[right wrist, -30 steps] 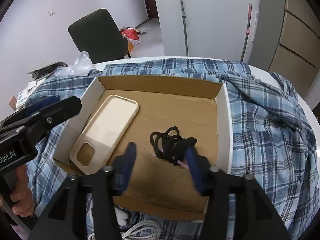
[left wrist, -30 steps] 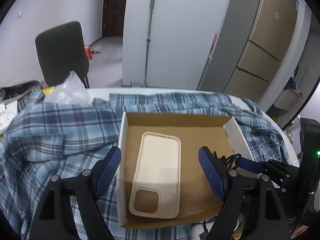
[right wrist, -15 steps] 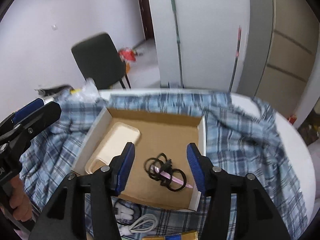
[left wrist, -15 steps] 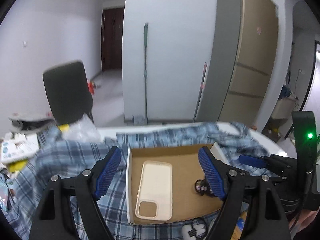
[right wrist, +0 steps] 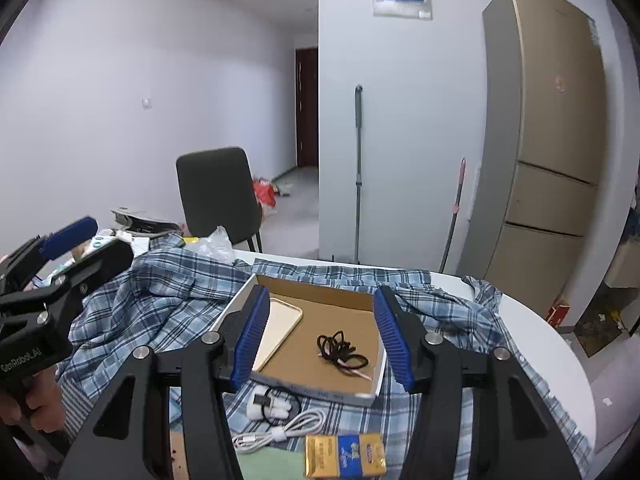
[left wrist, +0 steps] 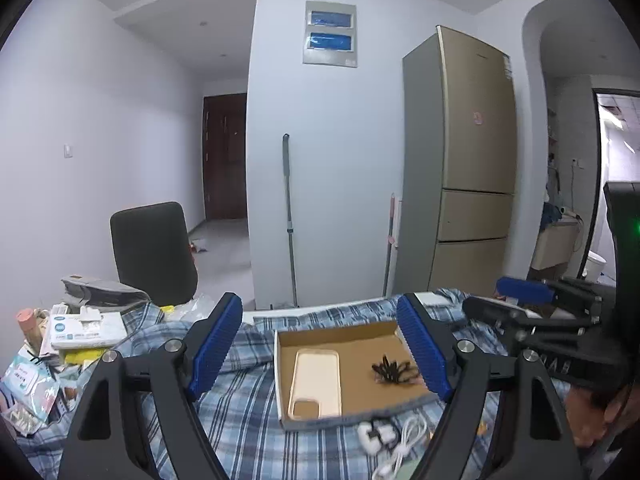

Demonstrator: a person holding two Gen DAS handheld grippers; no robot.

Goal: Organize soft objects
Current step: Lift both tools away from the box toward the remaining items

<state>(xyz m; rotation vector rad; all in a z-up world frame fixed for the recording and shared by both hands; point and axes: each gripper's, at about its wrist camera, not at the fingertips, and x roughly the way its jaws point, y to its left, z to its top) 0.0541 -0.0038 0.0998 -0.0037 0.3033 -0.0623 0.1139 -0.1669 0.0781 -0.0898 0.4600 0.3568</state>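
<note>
In the left wrist view, the left gripper (left wrist: 320, 344) is seen with its ribbed blue pads spread wide and nothing grasped. Ahead of it and lower, a shallow brown cardboard box with white outer walls (left wrist: 340, 330) is laid on a blue-and-white plaid cloth (left wrist: 248, 412). Inside the box, a cream soft phone case (left wrist: 316, 384) is placed towards the left pad and a tangle of black hair ties (left wrist: 394, 372) towards the right pad, the two apart. A white charger plug with a coiled white cable (left wrist: 384, 438) is seen nearer than the box.

In the right wrist view, the right gripper (right wrist: 320, 332) is held released, nothing between its pads. The box (right wrist: 316, 286) is framed between them; the case (right wrist: 280, 328) is found just beside the left pad, the ties (right wrist: 340, 350) nearly centred. A gold-and-blue flat packet (right wrist: 346, 454) is seen closest below. The left gripper (right wrist: 68, 248) is visible far to the left.
</note>
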